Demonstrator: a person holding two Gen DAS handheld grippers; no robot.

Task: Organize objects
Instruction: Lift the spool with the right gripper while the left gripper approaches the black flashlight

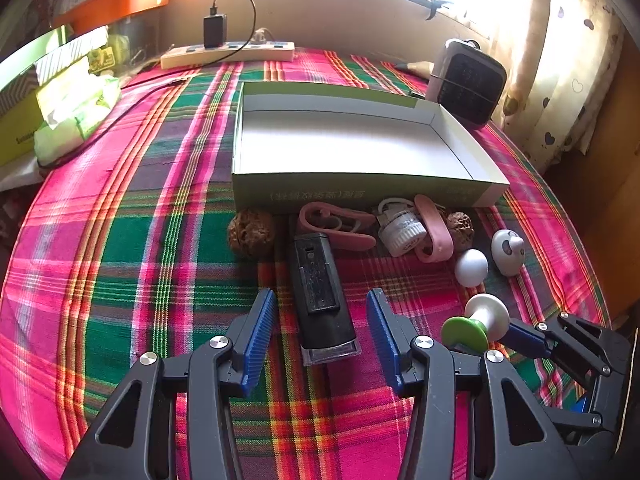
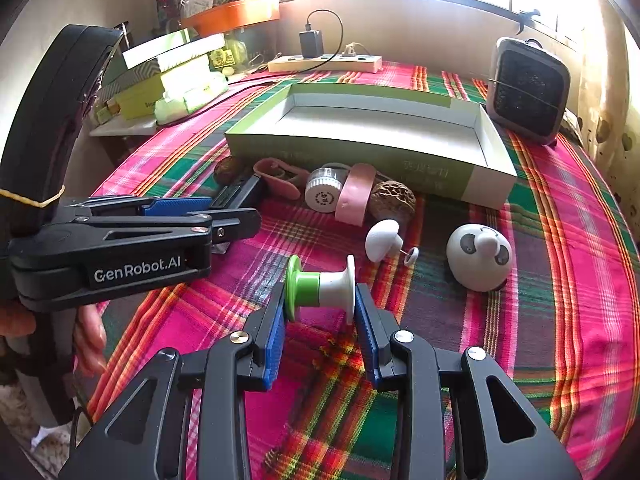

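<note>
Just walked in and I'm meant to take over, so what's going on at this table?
A person is tidying small items with two handheld claws. The right claw is shut on a green and white spool, gripping it by its two end discs. The left claw is open, its fingers on either side of a black flashlight lying on the plaid cloth. The cardboard tray behind holds nothing yet; the other trinkets sit in front of it.

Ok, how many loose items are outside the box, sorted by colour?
Brown walnuts: 2
Pink pieces: 2
White pieces: 3
Black device: 1
Green-and-white spool, in the right claw: 1
Total: 9
</note>
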